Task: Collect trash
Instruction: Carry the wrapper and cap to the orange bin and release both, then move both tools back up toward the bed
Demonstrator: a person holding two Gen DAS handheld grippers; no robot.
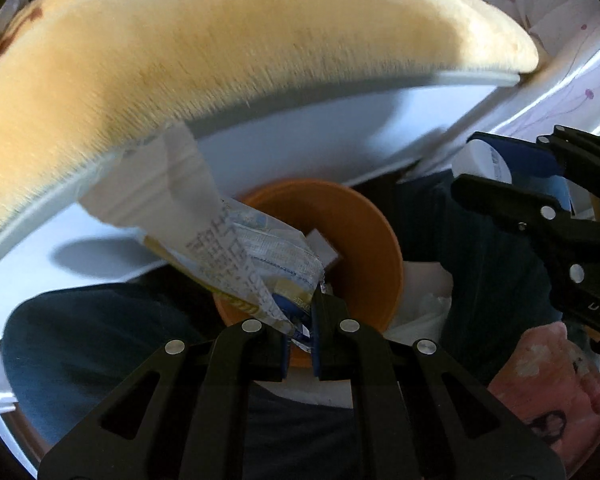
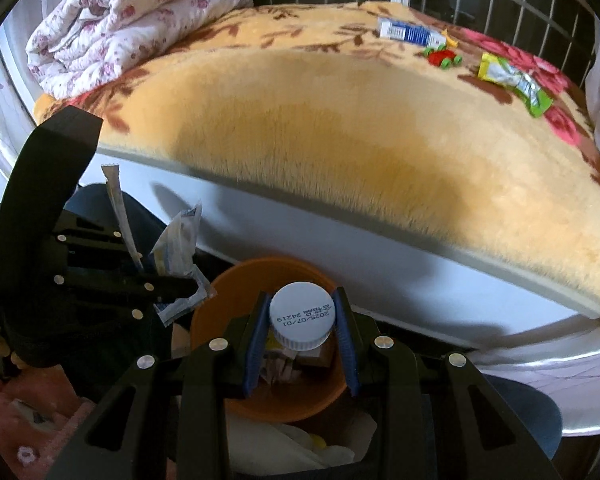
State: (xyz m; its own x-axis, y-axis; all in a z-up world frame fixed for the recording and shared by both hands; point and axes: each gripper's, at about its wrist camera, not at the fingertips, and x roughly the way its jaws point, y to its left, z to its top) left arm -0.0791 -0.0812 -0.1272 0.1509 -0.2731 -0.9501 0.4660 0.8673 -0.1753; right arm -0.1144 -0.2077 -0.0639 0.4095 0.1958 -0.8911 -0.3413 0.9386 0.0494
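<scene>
An orange bin [image 1: 364,240] stands on the floor beside the bed; it also shows in the right wrist view [image 2: 220,300]. My left gripper [image 1: 300,340] is shut on crumpled wrappers and a paper receipt [image 1: 236,256], held over the bin's near rim. My right gripper [image 2: 300,332] is shut on a bottle with a white cap [image 2: 302,318], directly above the bin's mouth. Scraps lie inside the bin. On the bed lie a green-yellow wrapper [image 2: 516,80] and a blue-white box [image 2: 412,32].
A bed with a furry yellow floral blanket [image 2: 340,128] and white frame [image 2: 340,240] fills the background. A folded flowered quilt [image 2: 132,20] lies at its left. A small red toy car [image 2: 442,57] sits on the bed. A window grille stands behind.
</scene>
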